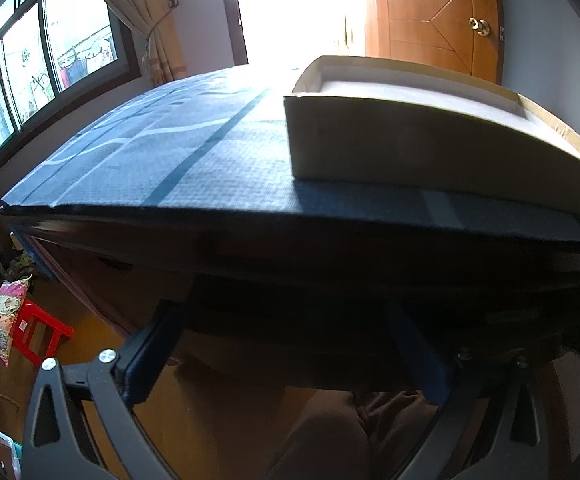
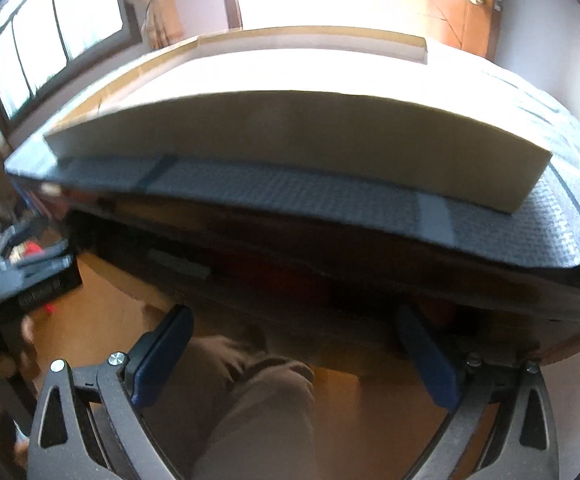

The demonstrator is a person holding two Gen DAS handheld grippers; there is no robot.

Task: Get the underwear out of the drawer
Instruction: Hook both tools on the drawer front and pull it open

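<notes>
Grey patterned table mat (image 1: 138, 152), cardboard tray (image 1: 409, 140), window (image 1: 38, 60), wooden door (image 1: 433, 12)

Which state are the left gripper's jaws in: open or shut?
Open: the left gripper has its blue fingers spread wide apart, with nothing between them.

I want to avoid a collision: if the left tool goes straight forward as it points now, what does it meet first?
Probably the dark wooden front under the table edge; the left tool is open and points there. Depth is unclear in the shadow.
</notes>
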